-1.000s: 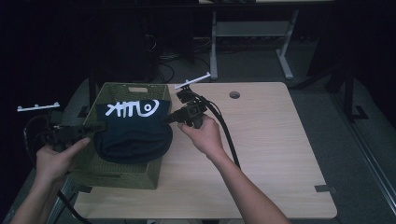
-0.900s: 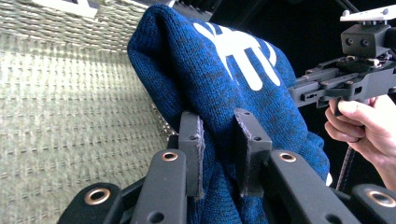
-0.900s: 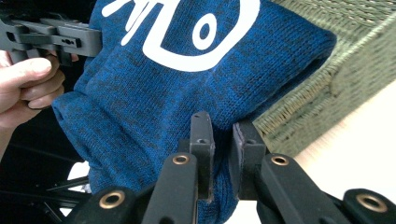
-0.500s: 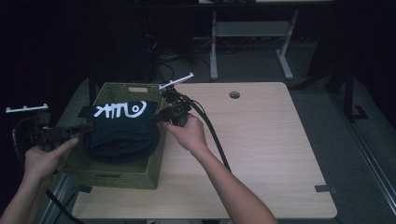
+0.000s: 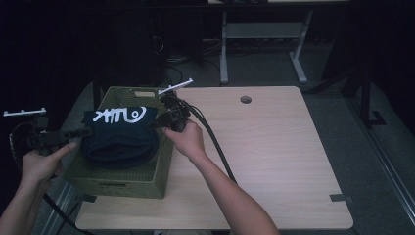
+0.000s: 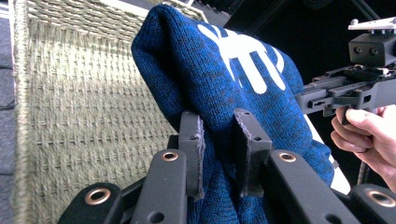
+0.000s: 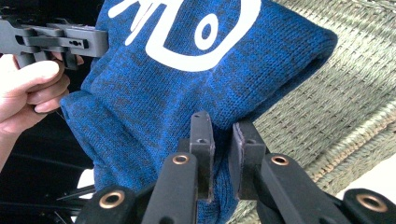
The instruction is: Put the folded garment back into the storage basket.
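Hanging btwn left gripper (image 5: pixel 85 131) & right gripper (image 5: pixel 157 122), sweater (image 5: pixel 120 139) over basket (image 5: pixel 117 178).

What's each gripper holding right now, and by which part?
Both hold the folded blue knit garment over the woven basket. The left gripper pinches its left side, the right gripper pinches its right side; fabric sits between both pairs of jaws.

The left gripper (image 6: pixel 218 158) and right gripper (image 7: pixel 223 154) face each other, jaws pinched nearly closed, forearms stretched forward.
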Available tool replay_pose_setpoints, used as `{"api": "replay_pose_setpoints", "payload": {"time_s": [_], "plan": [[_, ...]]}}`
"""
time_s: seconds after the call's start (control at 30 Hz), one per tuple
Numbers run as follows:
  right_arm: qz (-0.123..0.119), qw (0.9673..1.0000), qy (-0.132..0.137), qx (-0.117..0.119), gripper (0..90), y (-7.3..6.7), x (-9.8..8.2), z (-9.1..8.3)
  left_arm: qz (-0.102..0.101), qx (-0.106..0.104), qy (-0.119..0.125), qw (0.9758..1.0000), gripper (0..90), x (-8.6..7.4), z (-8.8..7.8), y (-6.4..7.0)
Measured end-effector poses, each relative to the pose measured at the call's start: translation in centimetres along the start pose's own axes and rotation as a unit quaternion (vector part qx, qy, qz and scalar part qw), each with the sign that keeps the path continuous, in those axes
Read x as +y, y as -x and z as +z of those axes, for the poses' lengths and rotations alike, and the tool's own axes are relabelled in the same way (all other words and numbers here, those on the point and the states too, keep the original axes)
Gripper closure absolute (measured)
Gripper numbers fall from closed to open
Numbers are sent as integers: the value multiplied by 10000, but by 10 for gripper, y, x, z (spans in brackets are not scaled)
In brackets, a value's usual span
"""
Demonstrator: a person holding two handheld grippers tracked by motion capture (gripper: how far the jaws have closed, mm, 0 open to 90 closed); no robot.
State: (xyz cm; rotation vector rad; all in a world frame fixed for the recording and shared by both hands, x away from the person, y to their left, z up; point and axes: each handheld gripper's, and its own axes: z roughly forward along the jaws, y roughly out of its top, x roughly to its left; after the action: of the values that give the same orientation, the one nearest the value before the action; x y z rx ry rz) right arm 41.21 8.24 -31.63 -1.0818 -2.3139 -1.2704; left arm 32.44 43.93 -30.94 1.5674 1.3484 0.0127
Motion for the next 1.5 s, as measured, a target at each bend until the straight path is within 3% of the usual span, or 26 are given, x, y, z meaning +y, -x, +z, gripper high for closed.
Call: {"api": "replay_pose_setpoints", "payload": {"time_s": [0.3,0.7,1.5], "plan": [[85,10000,20,-4,806,7,0,10,-26,-46,-23,10000,751,0,6,-14],[214,9998,53,-3,806,16,-2,22,-69,57,-123,9999,746,1,15,-27],[362,9993,38,-132,805,29,-7,34,-132,309,-272,9991,738,1,33,-39]]}}
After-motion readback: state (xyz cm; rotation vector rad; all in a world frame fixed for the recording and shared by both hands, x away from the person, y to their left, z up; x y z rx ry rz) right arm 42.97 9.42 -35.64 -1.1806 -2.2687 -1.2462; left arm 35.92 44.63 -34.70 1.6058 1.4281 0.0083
